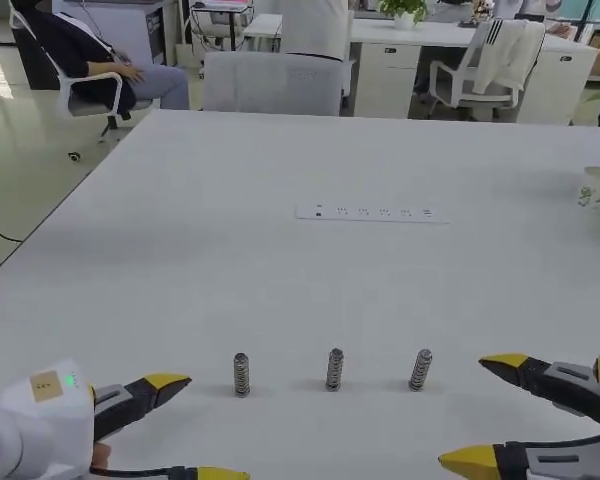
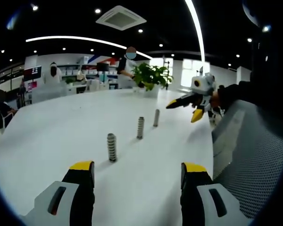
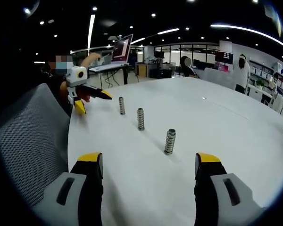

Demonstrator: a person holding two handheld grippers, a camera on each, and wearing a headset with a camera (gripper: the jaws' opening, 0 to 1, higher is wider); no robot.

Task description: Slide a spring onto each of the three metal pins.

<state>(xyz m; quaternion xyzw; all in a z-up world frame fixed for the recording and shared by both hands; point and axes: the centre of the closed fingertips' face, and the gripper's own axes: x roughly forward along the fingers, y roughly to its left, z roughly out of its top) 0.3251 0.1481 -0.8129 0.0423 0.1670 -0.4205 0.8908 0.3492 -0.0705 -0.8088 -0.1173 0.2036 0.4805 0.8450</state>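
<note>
Neatly upright, three grey coiled springs [image 1: 334, 369]

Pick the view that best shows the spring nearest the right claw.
Right gripper view: that spring stands closest, its coils distinct. The head view shows it small, rightmost of three; the left gripper view shows it farthest and blurry.

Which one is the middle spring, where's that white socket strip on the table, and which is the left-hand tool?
Middle spring [image 1: 334, 369]: head view, on its coils halfway up.
Socket strip [image 1: 372, 212]: head view, middle of its top face.
Left gripper [image 2: 138, 167]: left gripper view, midway between its two yellow fingertips.
</note>
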